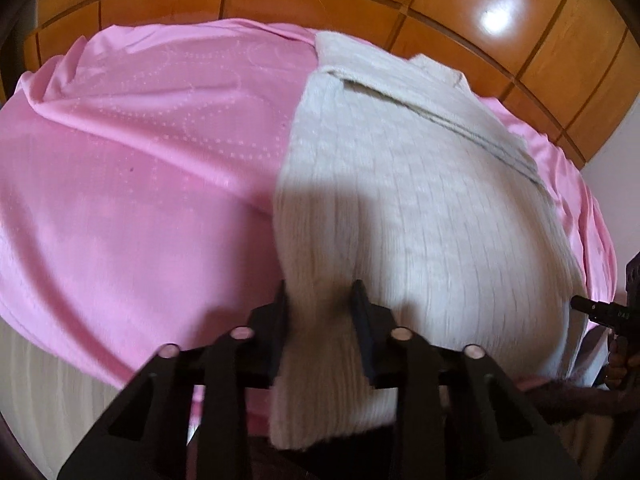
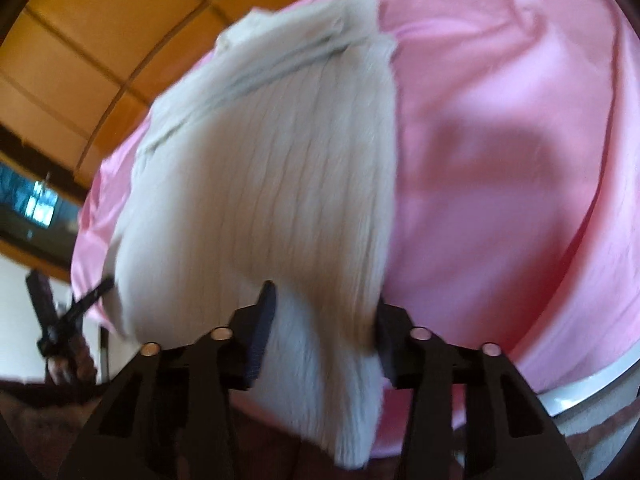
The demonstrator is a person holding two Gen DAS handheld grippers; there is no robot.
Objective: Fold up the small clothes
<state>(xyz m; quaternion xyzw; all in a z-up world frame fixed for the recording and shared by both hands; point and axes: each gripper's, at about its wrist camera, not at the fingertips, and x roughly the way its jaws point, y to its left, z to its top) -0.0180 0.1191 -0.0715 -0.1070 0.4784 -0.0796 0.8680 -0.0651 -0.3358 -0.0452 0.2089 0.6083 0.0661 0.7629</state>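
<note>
So the thing being folded is a cream ribbed knit sweater (image 1: 400,184), lying on a pink sheet (image 1: 140,152) over what looks like a bed, with orange wooden panels (image 1: 520,60) behind it at the top of the frame. In the left wrist view it runs from the upper middle down to the bottom centre, and the near edge comes right up into the left tool (image 1: 320,300), which is pinched narrow on a bunch of the knit, one pad on each side of it. In the right wrist view the sweater (image 2: 280,168) fills the centre-left, and the right tool (image 2: 324,312) has its own near corner clamped, with the fabric spilling down past the fingers. The shot is blurry, so I can't say how deep the bite goes. Handling-wise I'd guess it's soft, floppy and fairly light but a bit thick, so it will sag and stretch between the two grips rather than hold a line. The ribbing probably gives decent friction, so slipping isn't my worry; a shallow pinch catching only one layer is. Best hold, I reckon, is the hem corners, well apart, keeping the edge taut. The far end has a collar or band with dark stripes (image 1: 492,140) that's already doubled over.
</note>
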